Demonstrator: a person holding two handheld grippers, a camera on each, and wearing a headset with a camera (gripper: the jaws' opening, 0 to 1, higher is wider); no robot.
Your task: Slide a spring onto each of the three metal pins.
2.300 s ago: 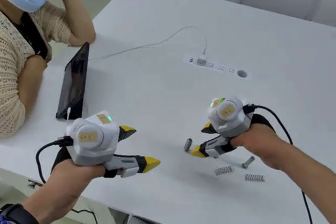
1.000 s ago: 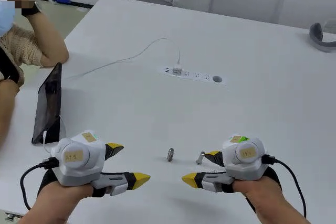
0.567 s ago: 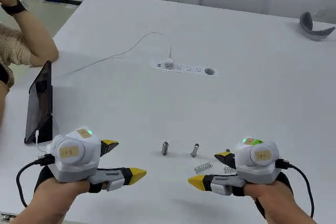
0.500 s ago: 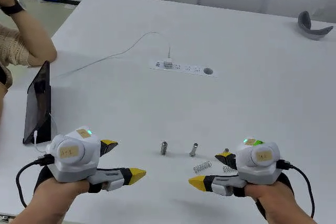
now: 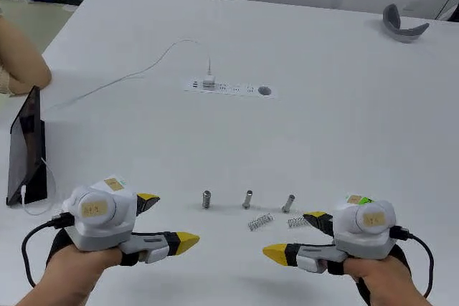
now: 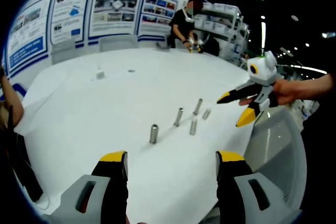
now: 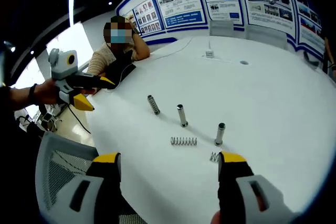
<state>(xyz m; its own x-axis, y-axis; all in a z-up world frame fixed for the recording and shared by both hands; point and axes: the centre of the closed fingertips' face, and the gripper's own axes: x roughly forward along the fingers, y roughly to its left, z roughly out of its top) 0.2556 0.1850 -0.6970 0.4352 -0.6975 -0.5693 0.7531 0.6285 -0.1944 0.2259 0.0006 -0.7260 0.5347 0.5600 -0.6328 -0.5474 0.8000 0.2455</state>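
Three short metal pins stand upright in a row on the white table. The left pin (image 5: 206,199) (image 7: 153,104) wears a spring. The middle pin (image 5: 247,199) (image 7: 181,115) and the right pin (image 5: 289,203) (image 7: 220,134) are bare. Two loose springs lie flat just in front of them, one (image 5: 260,221) (image 7: 184,140) and the other (image 5: 297,221) (image 7: 214,157). My left gripper (image 5: 170,220) (image 6: 170,157) is open and empty, left of the pins. My right gripper (image 5: 294,234) (image 7: 169,157) is open and empty, just in front of the loose springs.
A white power strip (image 5: 226,88) with a plugged-in cable lies mid-table. A dark tablet (image 5: 21,155) leans at the left edge, beside a person's arm (image 5: 21,59). A grey curved object (image 5: 401,23) rests at the far right. Chairs stand beyond the far edge.
My right gripper has drawn back from the pins toward the table's front right, uncovering the right pin and both loose springs. The left gripper stayed put. The camera has swung right.
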